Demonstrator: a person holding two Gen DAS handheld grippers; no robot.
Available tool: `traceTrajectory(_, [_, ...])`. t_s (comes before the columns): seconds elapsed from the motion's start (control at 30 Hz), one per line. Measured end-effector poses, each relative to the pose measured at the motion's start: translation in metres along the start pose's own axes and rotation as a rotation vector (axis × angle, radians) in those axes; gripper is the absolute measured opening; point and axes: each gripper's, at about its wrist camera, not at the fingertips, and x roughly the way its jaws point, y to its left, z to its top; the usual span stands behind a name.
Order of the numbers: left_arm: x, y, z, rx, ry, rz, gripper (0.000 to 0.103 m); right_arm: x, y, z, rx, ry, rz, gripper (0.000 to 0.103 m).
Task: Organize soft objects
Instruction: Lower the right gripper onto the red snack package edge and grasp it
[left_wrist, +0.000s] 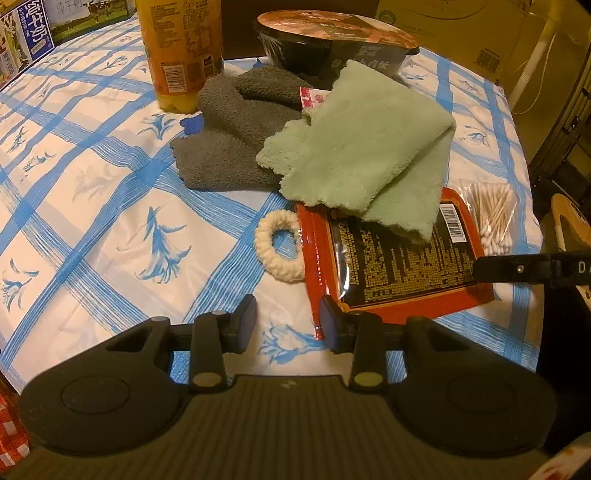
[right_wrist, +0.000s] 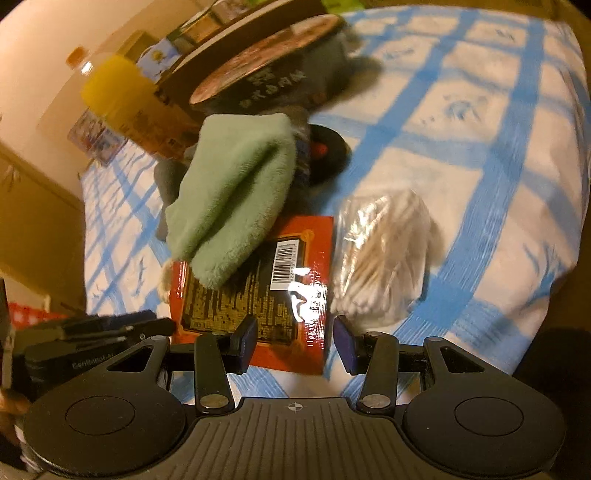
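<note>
I am seeing the folded green cloth (left_wrist: 354, 147) lying partly on the grey cloth (left_wrist: 229, 140) and partly on the red packet (left_wrist: 391, 266), with a cream rope ring (left_wrist: 275, 249) tucked beside that packet. My left gripper (left_wrist: 288, 325) is hovering over the checked tablecloth (left_wrist: 92, 206), jaws partly apart and gripping nothing. My right gripper (right_wrist: 295, 341) is hanging over the packet's near edge beside the cotton swabs (right_wrist: 384, 258), jaws likewise parted and empty.

a milk carton (left_wrist: 35, 35) at the counter's far corner reads "纯牛奶"; the left claw's body (right_wrist: 92, 363) bears "cenllabot ai", partly blurred; other packaging print is illegible.
</note>
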Motion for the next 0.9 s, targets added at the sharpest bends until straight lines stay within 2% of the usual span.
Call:
traceTrajectory(0.2, [0.0, 0.002, 0.001, -0.013, 0.0, -0.002, 0.035, -0.003, -0.007, 0.003, 0.049, -0.039, 0.079, 0.046])
traceTrajectory(0.43, [-0.001, 0.01, 0.002, -0.065, 0.003, -0.017, 0.033, -0.019, -0.02, 0.003, 0.132, -0.088, 0.273, 0.039])
traceTrajectory(0.5, [-0.001, 0.011, 0.002, -0.066, 0.001, -0.019, 0.033, -0.013, -0.023, 0.003, 0.158, -0.062, 0.285, 0.035])
traceTrajectory(0.57, [-0.001, 0.011, 0.001, -0.068, 0.001, -0.018, 0.033, -0.008, -0.025, 0.001, 0.19, -0.043, 0.333, 0.026])
traceTrajectory(0.6, [-0.002, 0.011, 0.001, -0.069, 0.001, -0.019, 0.033, -0.005, -0.025, 0.001, 0.198, -0.04, 0.35, 0.024])
traceTrajectory(0.67, [-0.002, 0.011, 0.0, -0.07, 0.002, -0.019, 0.033, -0.002, -0.022, 0.002, 0.189, -0.037, 0.342, 0.022])
traceTrajectory(0.9, [-0.004, 0.018, 0.001, -0.085, -0.002, -0.002, 0.033, 0.009, -0.016, 0.002, 0.132, 0.012, 0.209, 0.022])
